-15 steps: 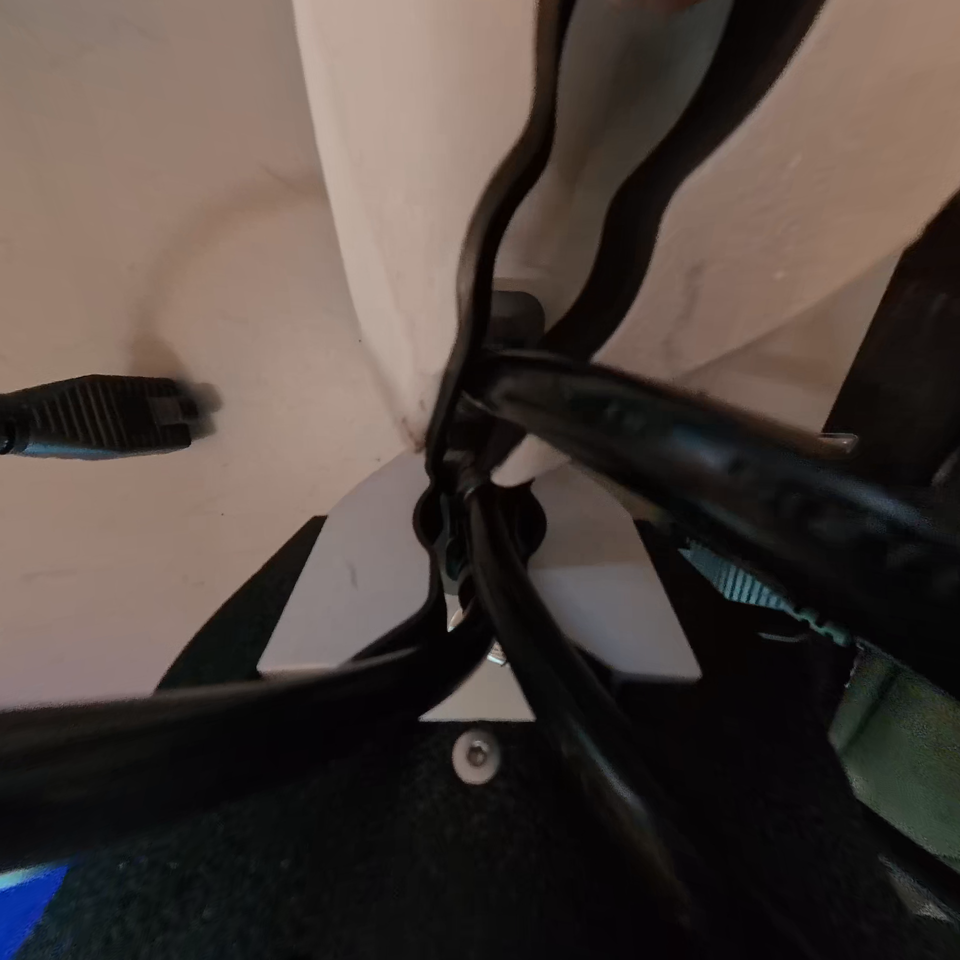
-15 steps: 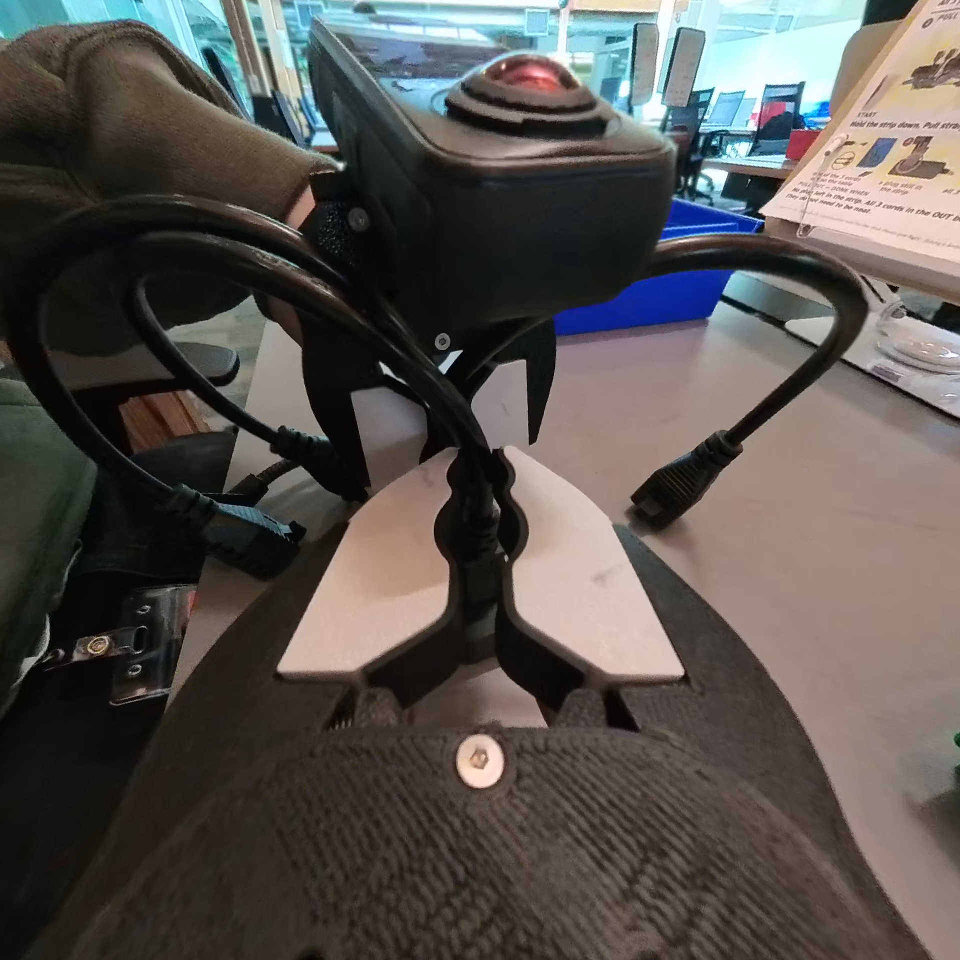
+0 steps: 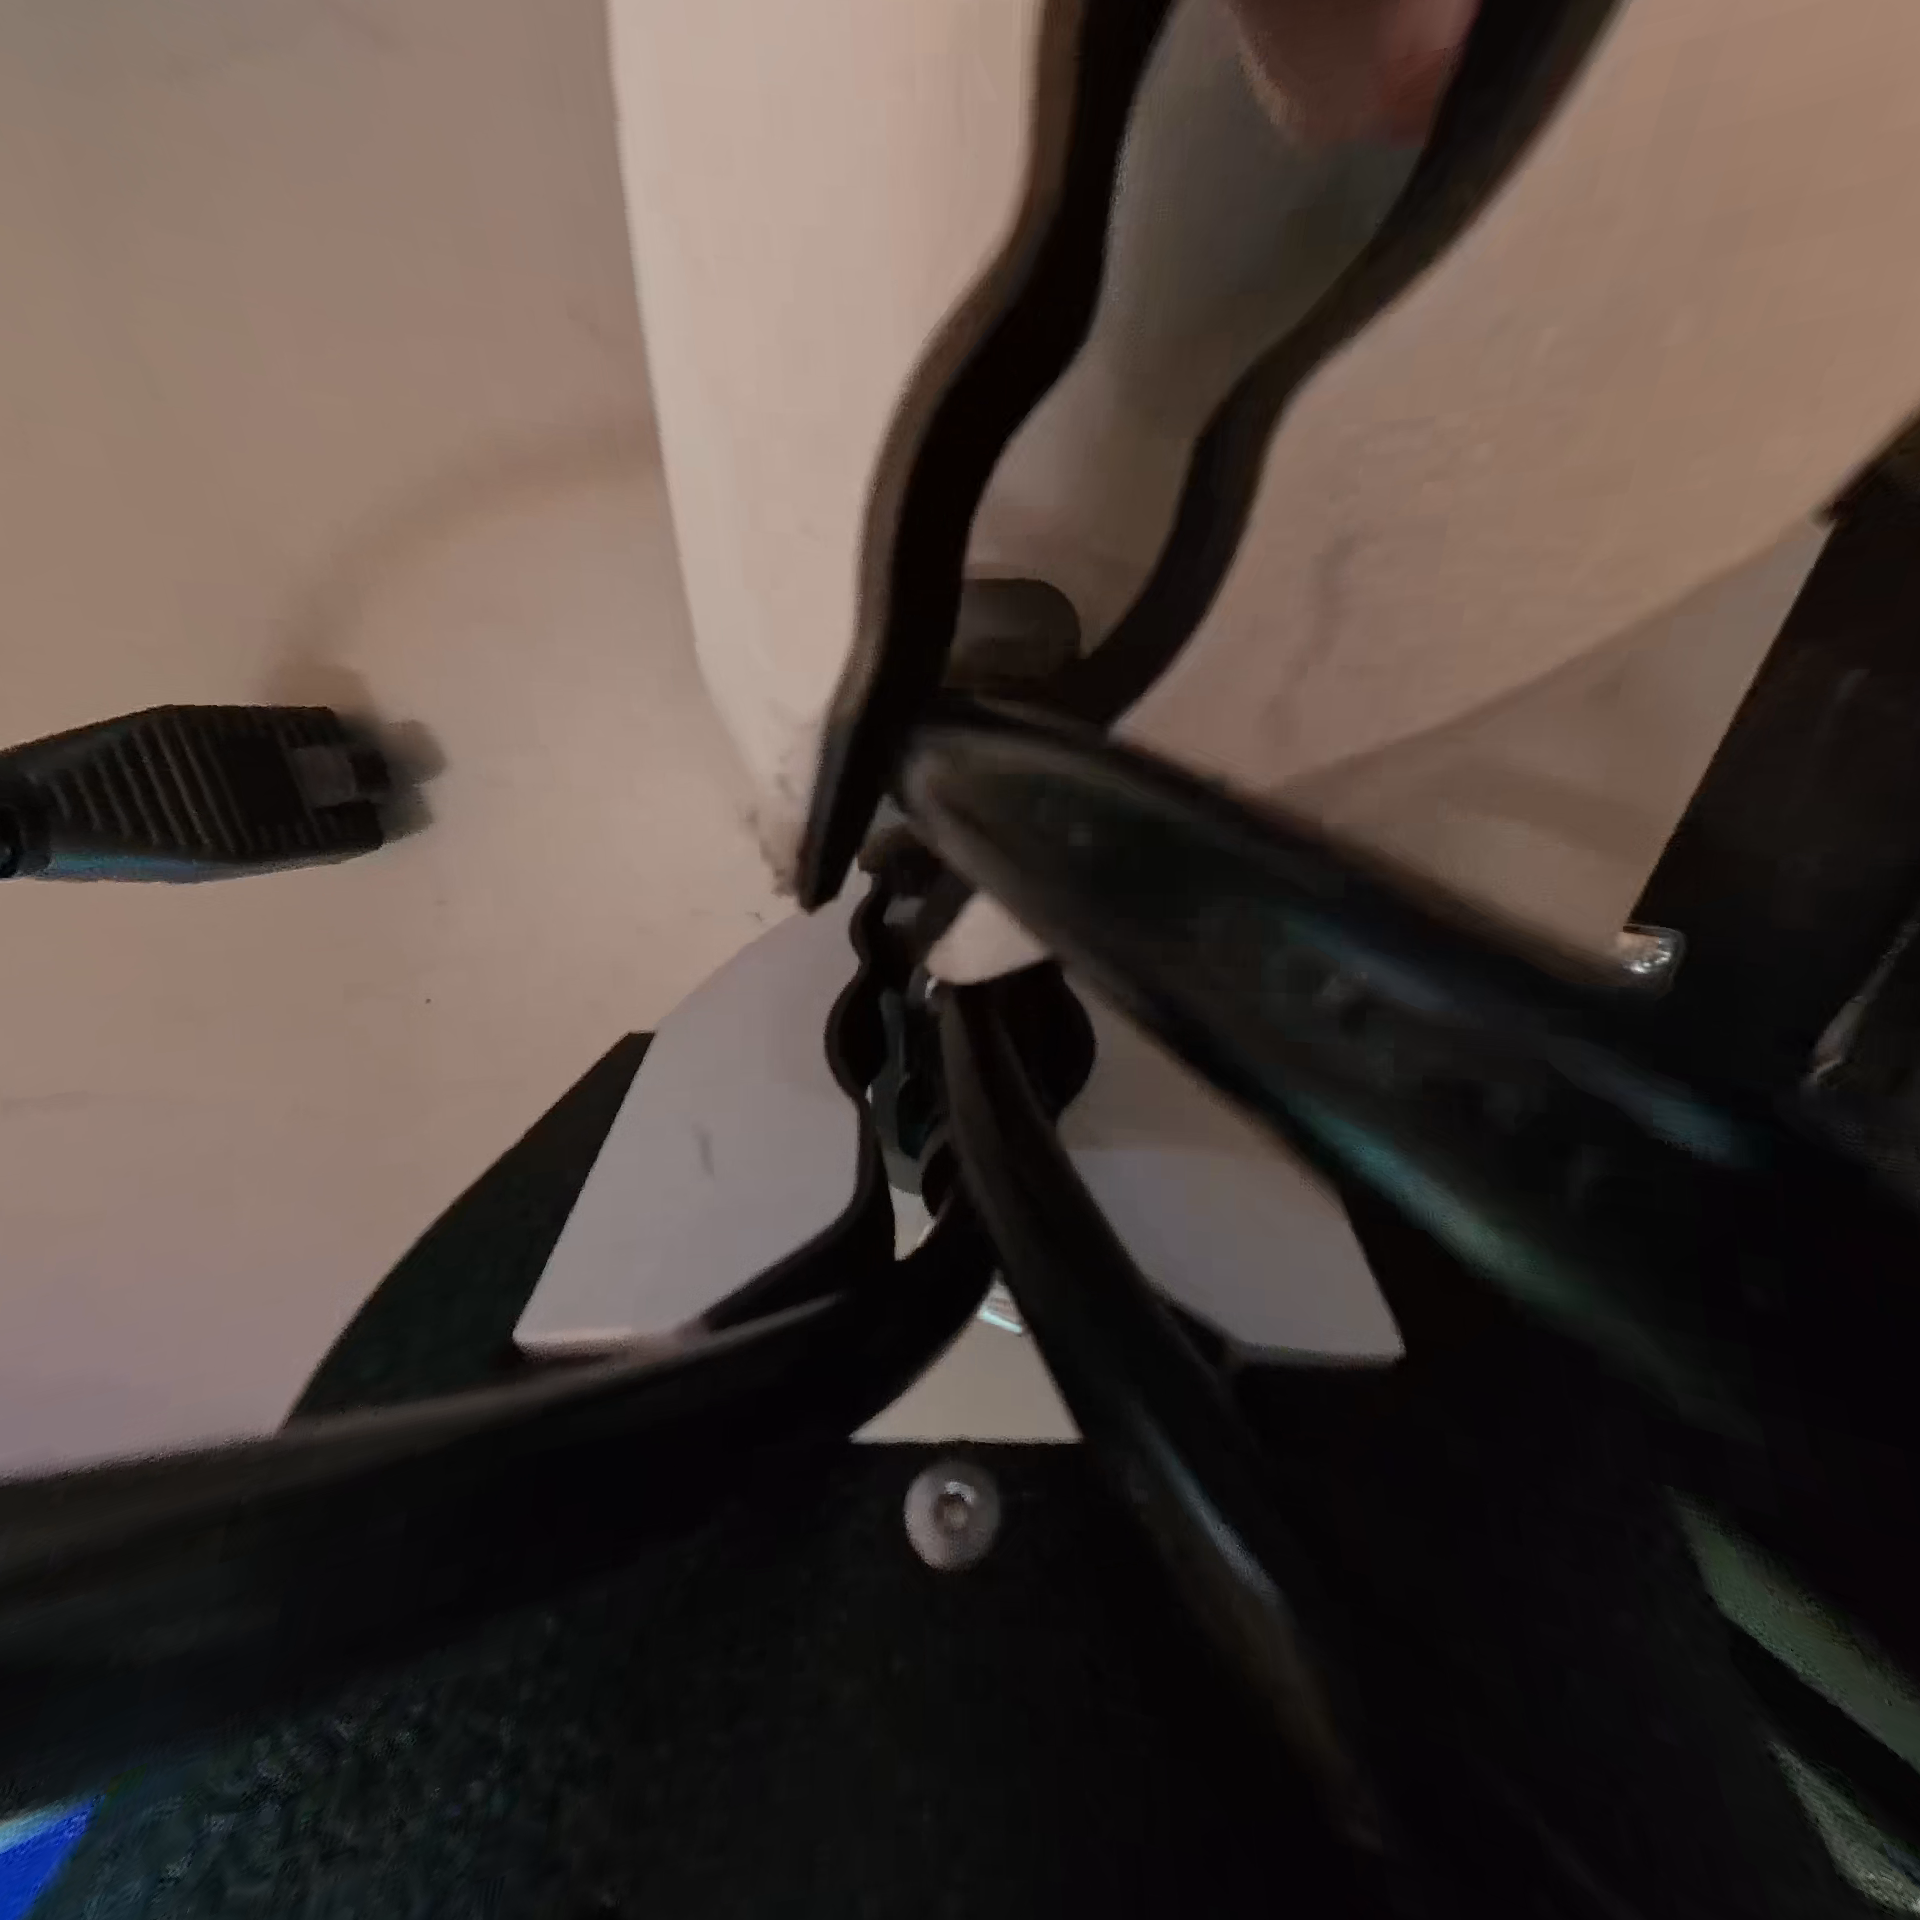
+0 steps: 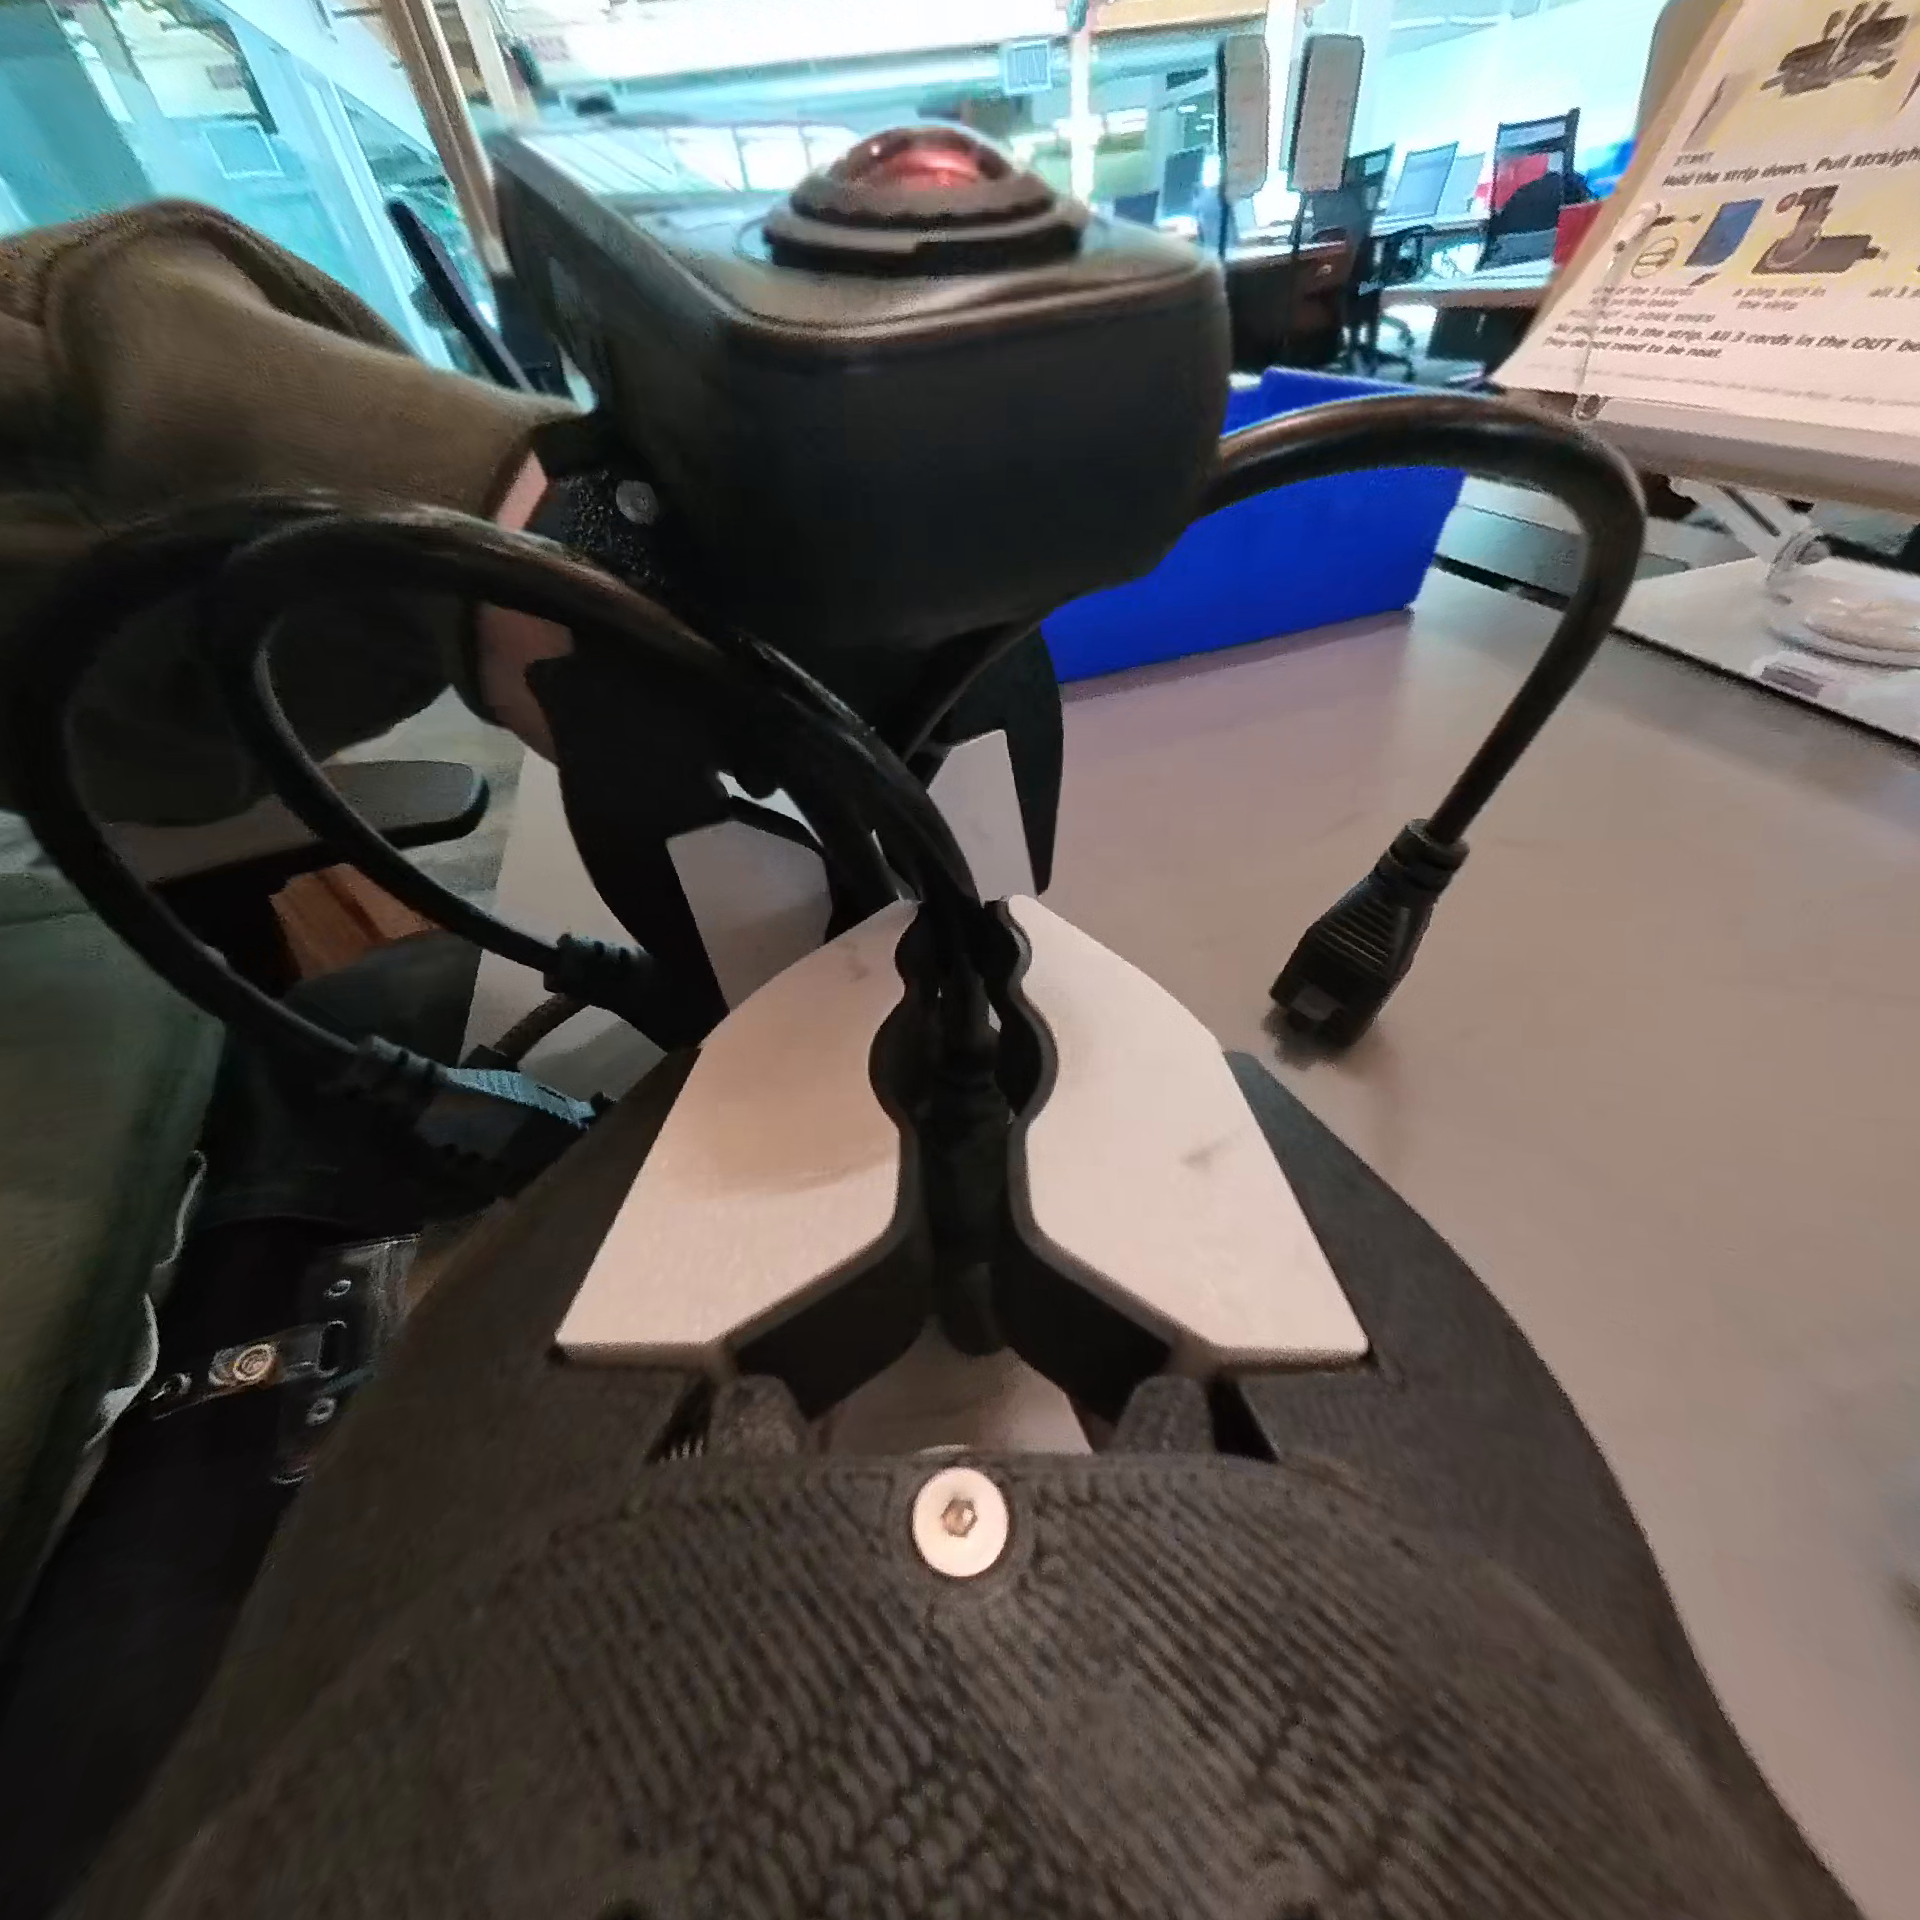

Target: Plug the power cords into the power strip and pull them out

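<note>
Several black power cords are bunched between the white fingers of my right gripper, which is shut on them. My left gripper points down at the table from the far side, right at the same bundle. In the left wrist view my left gripper is shut on the cords, and the right gripper's fingers meet it from above. One cord arches right and its connector rests on the table; it also shows in the left wrist view. Two more connectors hang at the left. No power strip is in view.
A blue bin stands behind the left gripper. A printed instruction sheet and a clear round dish are at the far right. The grey table extends right. A person's sleeve and the table's left edge are at the left. The left gripper's tips are roughly 8 centimetres from the right gripper's.
Almost nothing. Both grippers keep their hold on the cord bundle; the left gripper has shifted slightly left in the right wrist view.
</note>
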Demonstrator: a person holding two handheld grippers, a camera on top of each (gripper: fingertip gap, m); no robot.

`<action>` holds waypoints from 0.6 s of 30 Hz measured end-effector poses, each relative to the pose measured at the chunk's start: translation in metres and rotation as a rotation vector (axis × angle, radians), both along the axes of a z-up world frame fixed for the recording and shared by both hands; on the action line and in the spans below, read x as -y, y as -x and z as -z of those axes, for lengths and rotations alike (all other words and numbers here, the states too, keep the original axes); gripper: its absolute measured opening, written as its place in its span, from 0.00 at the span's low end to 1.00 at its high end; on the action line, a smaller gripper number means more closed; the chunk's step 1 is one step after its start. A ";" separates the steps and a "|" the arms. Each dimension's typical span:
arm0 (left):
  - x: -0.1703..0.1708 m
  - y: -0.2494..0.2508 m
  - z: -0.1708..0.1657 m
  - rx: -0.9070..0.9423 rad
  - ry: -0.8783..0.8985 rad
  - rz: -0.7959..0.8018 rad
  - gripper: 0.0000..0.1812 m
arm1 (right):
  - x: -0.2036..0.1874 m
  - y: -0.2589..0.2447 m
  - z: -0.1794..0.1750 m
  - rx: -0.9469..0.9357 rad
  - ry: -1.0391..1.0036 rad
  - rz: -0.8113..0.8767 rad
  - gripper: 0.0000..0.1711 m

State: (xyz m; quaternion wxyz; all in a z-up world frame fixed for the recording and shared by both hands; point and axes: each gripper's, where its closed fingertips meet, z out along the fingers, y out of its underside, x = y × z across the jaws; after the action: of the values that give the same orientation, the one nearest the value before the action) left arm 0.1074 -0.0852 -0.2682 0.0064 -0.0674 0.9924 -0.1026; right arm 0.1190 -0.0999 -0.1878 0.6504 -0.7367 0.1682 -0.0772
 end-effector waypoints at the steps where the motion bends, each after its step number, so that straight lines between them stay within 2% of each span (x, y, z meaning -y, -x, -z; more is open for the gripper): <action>1: 0.000 0.001 0.000 0.000 0.002 0.011 0.15 | 0.000 0.002 0.000 0.012 0.023 -0.003 0.06; 5: 0.003 -0.001 0.000 0.011 0.016 -0.035 0.14 | 0.003 -0.006 0.000 -0.026 -0.038 -0.007 0.06; 8: 0.004 0.001 0.000 -0.001 0.014 -0.027 0.14 | 0.005 0.000 0.001 -0.005 0.022 0.013 0.06; 12: 0.009 -0.001 0.000 0.011 0.035 -0.062 0.15 | 0.013 -0.009 0.000 -0.057 -0.062 0.036 0.05; 15: 0.009 0.002 0.000 0.003 0.042 -0.042 0.15 | 0.012 -0.002 0.001 -0.013 0.031 0.040 0.06; 18: 0.010 0.001 0.000 0.014 0.064 -0.046 0.14 | 0.014 -0.001 0.000 -0.002 -0.023 0.023 0.06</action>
State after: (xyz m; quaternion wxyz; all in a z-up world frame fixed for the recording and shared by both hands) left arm 0.1064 -0.0956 -0.2679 0.0133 -0.0897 0.9867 -0.1346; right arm 0.1205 -0.1142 -0.1882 0.6576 -0.7274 0.1779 -0.0822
